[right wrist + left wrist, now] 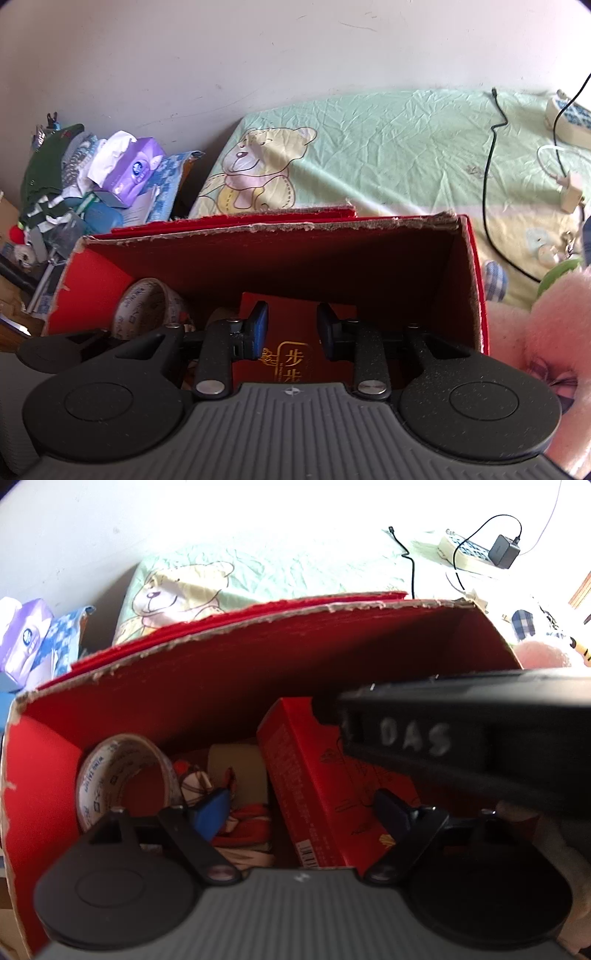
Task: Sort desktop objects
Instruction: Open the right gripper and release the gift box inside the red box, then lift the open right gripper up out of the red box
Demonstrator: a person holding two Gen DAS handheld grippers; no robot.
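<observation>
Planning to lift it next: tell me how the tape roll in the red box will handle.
The tape roll stands on edge against the red box wall, so it may roll or topple when nudged. Its hollow core suggests lightness. The glossy surface could slip.

We count one red cardboard box (229, 672), one tape roll (118, 771) and one slim red carton (314, 782) inside it, one purple tissue pack (135, 171), one power strip (463, 552), one charger (504, 552), two grippers.
</observation>
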